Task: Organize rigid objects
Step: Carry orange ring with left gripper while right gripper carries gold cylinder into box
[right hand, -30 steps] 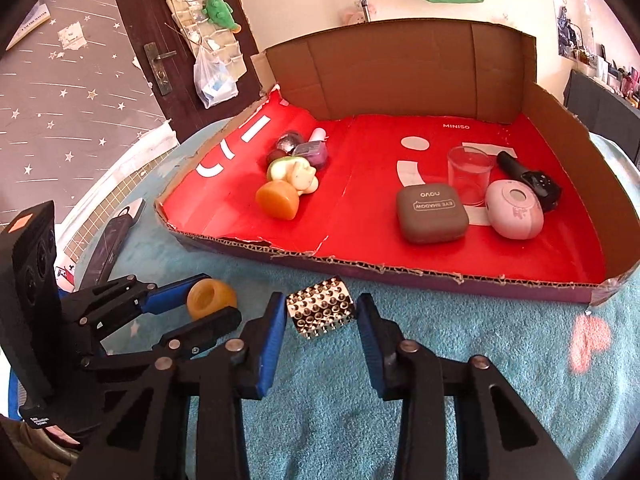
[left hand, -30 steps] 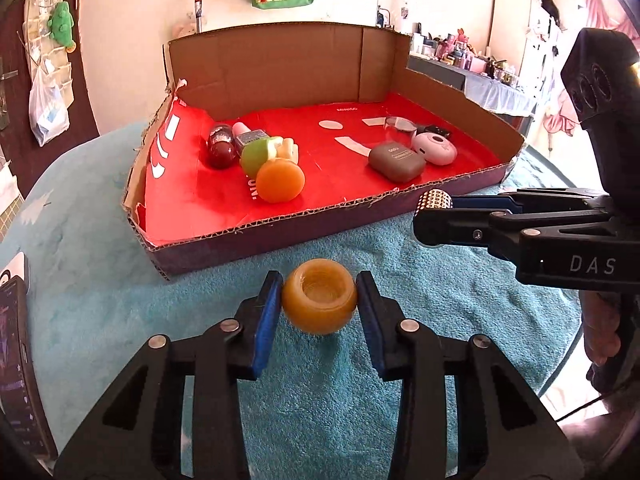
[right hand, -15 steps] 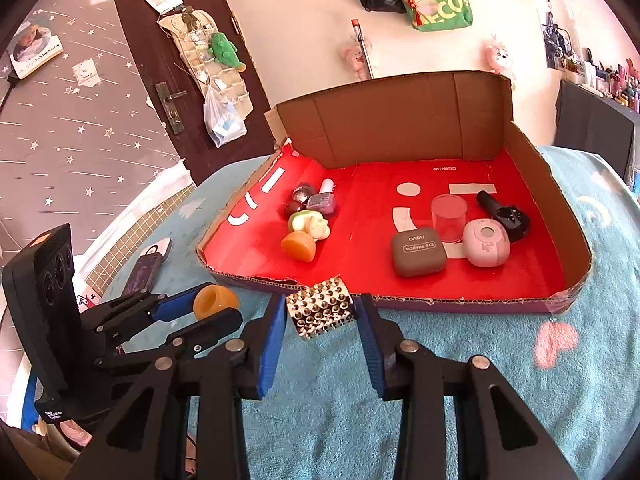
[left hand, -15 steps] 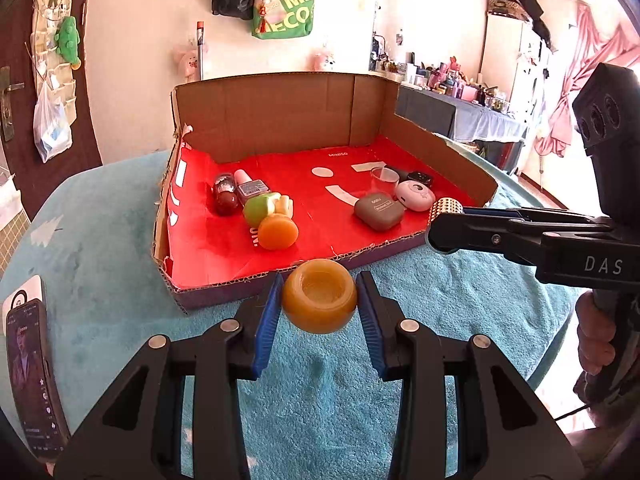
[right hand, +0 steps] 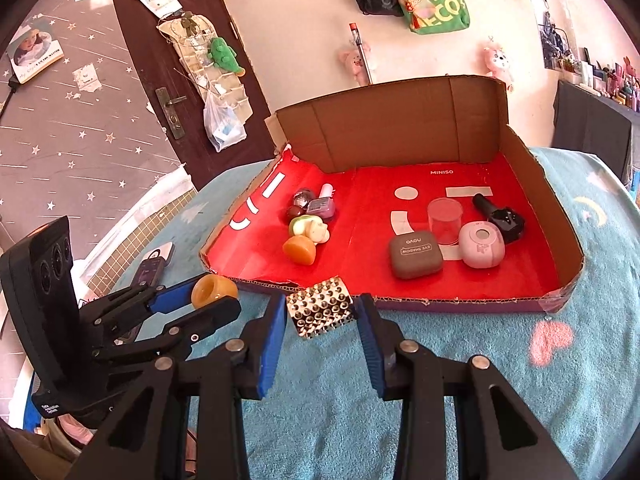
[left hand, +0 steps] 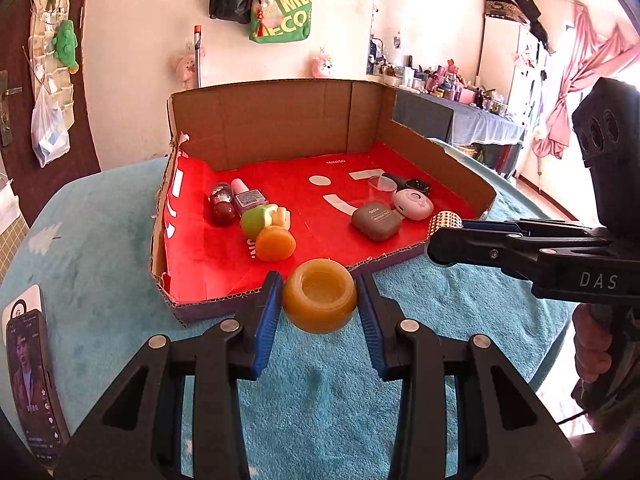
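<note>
Carry step in hand: both items lifted, neither yet in the tray.

Left tool (left hand: pixel 320 300) is closed on the amber ring-shaped piece (left hand: pixel 319 296), pads pressed to its two sides, hollow facing up toward the camera. It hangs in the air just short of the near wall of the cardboard tray (left hand: pixel 280 124).

Right tool (right hand: pixel 321 312) is closed on the studded silver cylinder (right hand: pixel 321 311), held by its ends, also just at the tray's near edge. Both tools sit side by side over the blue-covered desk (left hand: pixel 100 240).

Inside the tray: a left cluster with an orange round piece (left hand: pixel 275 243), a green piece and small bottles; a right cluster with the grey case (left hand: pixel 377 222), pink round case (left hand: pixel 413 205) and clear cup (right hand: pixel 445 216).

Next move, as I judge it: carry each item over the low front wall, lower it beside like things (amber piece near the orange one seems apt), then open. The wall edge is the snag risk.

Against the frame one second back: both tools have risen and the tray looks farther and lower in view; grips unchanged.
</note>
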